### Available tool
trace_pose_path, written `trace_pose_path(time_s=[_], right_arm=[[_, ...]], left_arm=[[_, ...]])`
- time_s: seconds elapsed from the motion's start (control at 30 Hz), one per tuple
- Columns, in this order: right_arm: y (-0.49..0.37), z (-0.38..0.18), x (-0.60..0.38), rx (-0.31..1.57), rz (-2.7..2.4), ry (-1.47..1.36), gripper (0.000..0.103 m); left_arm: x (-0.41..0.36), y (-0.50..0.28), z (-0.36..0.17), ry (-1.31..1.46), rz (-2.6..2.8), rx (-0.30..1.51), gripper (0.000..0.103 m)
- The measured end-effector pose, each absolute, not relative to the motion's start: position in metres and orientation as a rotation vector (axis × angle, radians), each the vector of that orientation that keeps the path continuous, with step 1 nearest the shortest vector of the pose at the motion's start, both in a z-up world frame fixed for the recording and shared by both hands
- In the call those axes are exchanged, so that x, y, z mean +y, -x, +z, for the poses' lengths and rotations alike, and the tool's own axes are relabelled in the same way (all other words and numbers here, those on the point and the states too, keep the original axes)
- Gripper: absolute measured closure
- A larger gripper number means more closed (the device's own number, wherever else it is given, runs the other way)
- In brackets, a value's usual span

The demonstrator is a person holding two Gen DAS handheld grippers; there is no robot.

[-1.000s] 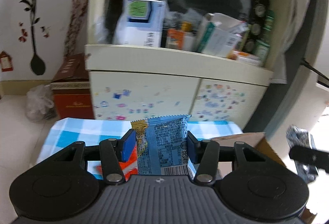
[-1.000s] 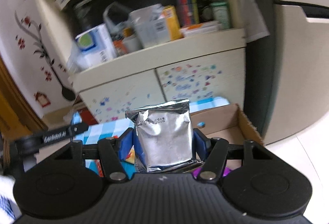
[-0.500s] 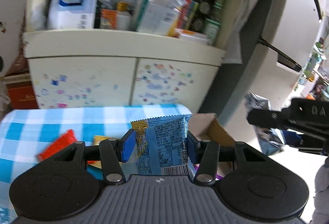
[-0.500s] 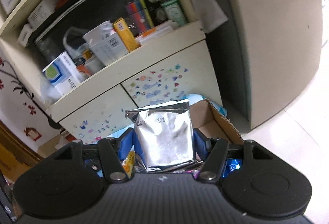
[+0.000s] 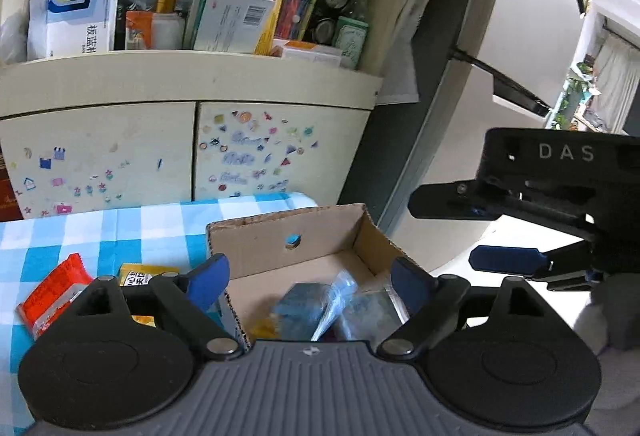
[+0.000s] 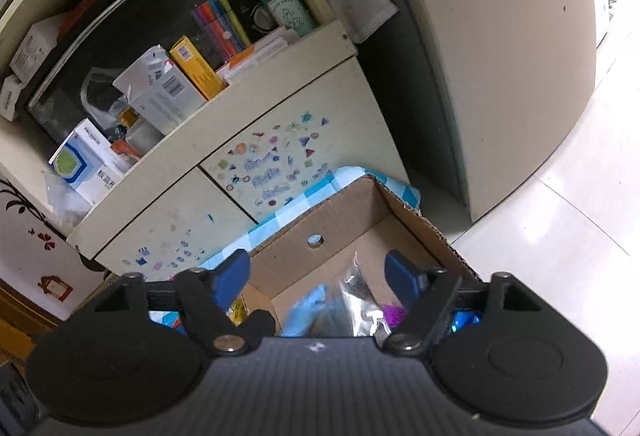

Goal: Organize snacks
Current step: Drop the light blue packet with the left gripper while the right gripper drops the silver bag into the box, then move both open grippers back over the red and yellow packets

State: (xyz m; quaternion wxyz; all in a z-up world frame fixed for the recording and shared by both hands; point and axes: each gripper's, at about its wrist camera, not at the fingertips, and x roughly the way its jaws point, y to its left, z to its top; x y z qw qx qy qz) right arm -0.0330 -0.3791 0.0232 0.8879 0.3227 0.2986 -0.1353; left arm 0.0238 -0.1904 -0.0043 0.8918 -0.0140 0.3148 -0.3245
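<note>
An open cardboard box stands on the blue checked tablecloth; it also shows in the right wrist view. My left gripper is open and empty above the box. A blue snack packet lies blurred inside. My right gripper is open and empty above the same box, where a silver packet and a blue packet lie. The right gripper also shows from the side in the left wrist view. A red packet and a yellow packet lie left of the box.
A cream cabinet with stickered doors stands close behind the table, its shelf full of boxes and bottles. A cream fridge stands to the right. White tiled floor lies beyond the table's right edge.
Both grippers opened over the box. The blue packet left my left gripper and the silver packet left my right gripper; both now lie in the box.
</note>
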Motion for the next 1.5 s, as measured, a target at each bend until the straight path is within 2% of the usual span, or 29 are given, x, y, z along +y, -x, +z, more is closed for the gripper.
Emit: trace_pose_path(time_s=[0.93, 1.17, 1.5], right_arm=[[0.007, 0.028, -0.333, 0.610, -0.083, -0.505, 0.025], [-0.002, 0.027, -0.309, 0.610, 0.021, -0.466, 0.025], [-0.011, 0.019, -0.297, 0.639, 0.095, -0.492, 0.025]], left_arm=[[-0.066, -0.081, 0.034, 0.095, -0.295, 0.625, 0.011], [-0.042, -0.101, 0.006, 0.106, -0.187, 0.702, 0.010], [-0.053, -0.127, -0.044, 0.129, -0.131, 0.817, 0.010]])
